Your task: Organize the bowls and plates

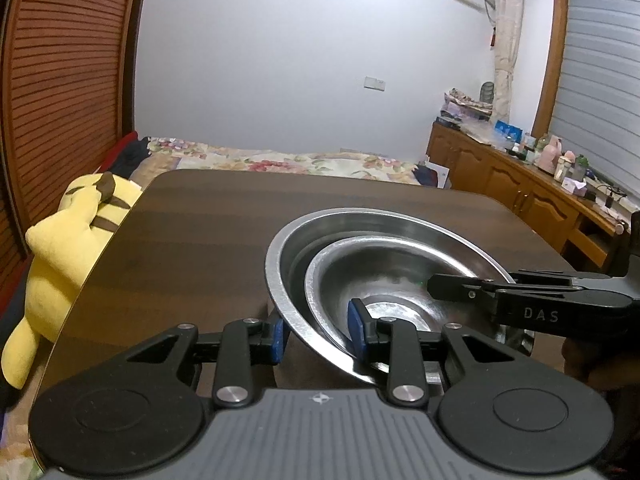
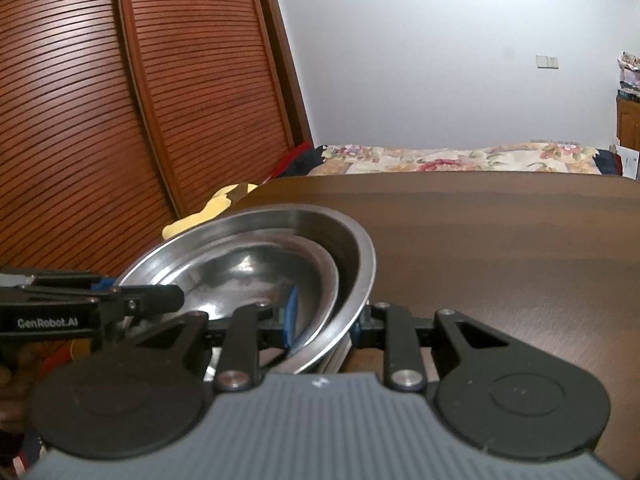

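Nearest, left gripper (image 1: pixel 318 338) with its jaws straddling the near rim of the stacked bowls, one blue pad outside the large bowl (image 1: pixel 400 220), the other inside the small bowl (image 1: pixel 396 280); jaws closing on the two rims together, though full contact not certain. Opposite, right gripper (image 2: pixel 324 320) clamped likewise across the other side of the same rims, blue pad inside, second pad outside against the large bowl's wall. Small bowl nested in the large one, off-centre, both steel, the pair tilted and sitting near the table's (image 1: pixel 192 240) near edge, toward its right side in the left view. Beneath the stack, more metal rims glimpsed, unclear how many. Each gripper reaching across the other's view and hiding part of the bowl rim. Beyond the table's left edge, a yellow plush toy (image 1: pixel 72 248). Past the far edge, a bed (image 1: pixel 280 160) with floral cover; at left a slatted wooden door (image 2: pixel 100 100); at right a cluttered wooden cabinet (image 1: pixel 512 184).
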`<action>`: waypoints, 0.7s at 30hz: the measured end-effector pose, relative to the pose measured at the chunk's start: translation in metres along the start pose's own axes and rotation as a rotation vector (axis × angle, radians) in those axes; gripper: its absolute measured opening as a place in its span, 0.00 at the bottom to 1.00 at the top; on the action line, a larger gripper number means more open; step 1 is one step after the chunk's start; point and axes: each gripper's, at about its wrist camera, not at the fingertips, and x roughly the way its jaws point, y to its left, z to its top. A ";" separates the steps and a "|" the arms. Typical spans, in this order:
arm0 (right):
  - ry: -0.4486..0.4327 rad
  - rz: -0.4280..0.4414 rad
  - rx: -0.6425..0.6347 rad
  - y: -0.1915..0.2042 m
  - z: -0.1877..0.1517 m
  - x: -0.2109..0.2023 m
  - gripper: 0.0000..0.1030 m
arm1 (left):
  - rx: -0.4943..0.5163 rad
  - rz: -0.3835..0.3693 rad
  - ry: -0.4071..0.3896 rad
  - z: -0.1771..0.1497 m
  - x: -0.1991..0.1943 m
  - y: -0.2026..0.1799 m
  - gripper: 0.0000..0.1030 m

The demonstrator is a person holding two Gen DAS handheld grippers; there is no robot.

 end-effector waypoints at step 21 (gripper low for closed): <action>-0.045 -0.095 -0.053 0.000 0.004 -0.033 0.55 | 0.041 0.082 -0.082 0.011 -0.024 -0.019 0.79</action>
